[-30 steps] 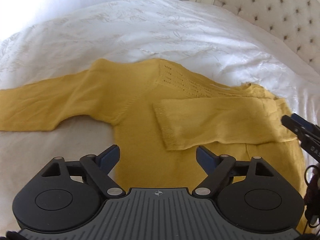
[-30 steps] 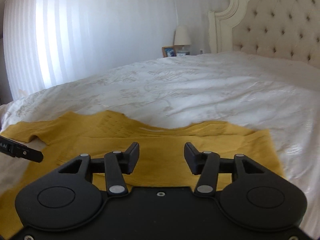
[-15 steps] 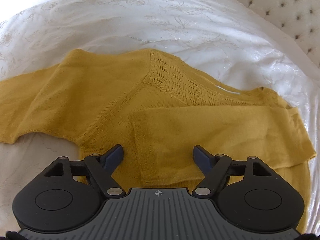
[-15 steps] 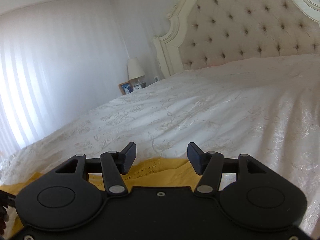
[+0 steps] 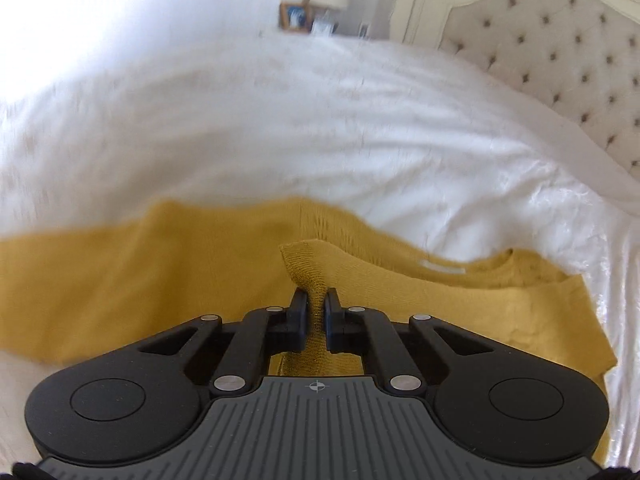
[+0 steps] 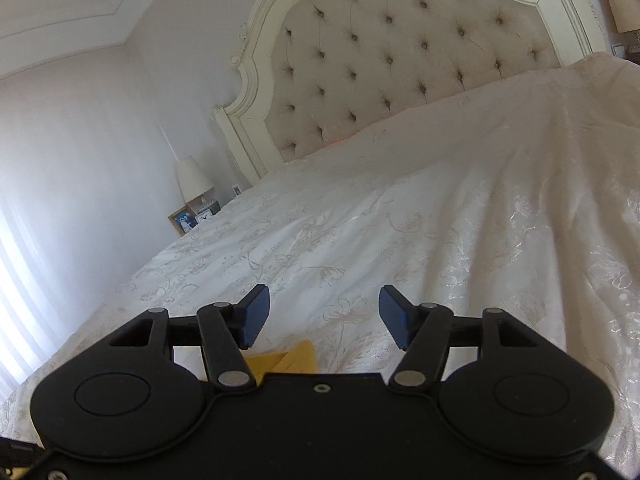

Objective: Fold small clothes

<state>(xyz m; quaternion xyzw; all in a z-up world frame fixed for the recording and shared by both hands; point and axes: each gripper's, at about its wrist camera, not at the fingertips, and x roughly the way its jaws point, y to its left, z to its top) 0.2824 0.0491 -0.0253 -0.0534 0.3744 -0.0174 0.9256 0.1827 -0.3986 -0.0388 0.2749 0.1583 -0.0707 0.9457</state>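
left gripper pinching a sleeve cuff of the yellow sweater

the left gripper [image 5: 316,300] has its two black fingers pressed together on the ribbed cuff of a mustard-yellow knitted sweater [image 5: 160,280] — the cuff stands up in a narrow pleat between the pads, lifted off the garment below. the folded sleeve runs from the cuff off to the right across the sweater's body; the other sleeve lies stretched flat to the left. one white label shows at the neckline. the knit looks soft and matte, though much of this view is blurred.

the sweater lies on a white bedspread [image 5: 320,128] with a glossy embroidered floral pattern. behind it rises one cream button-tufted headboard [image 6: 400,60] in a carved, scalloped frame.

the right gripper [image 6: 322,316] hangs over the bedspread with its two dark ribbed pads well apart, holding nothing — only a small yellow corner of the sweater shows just below them.

beside the bed, one cream-shaded lamp [image 6: 192,180] and one framed photo [image 6: 182,218].
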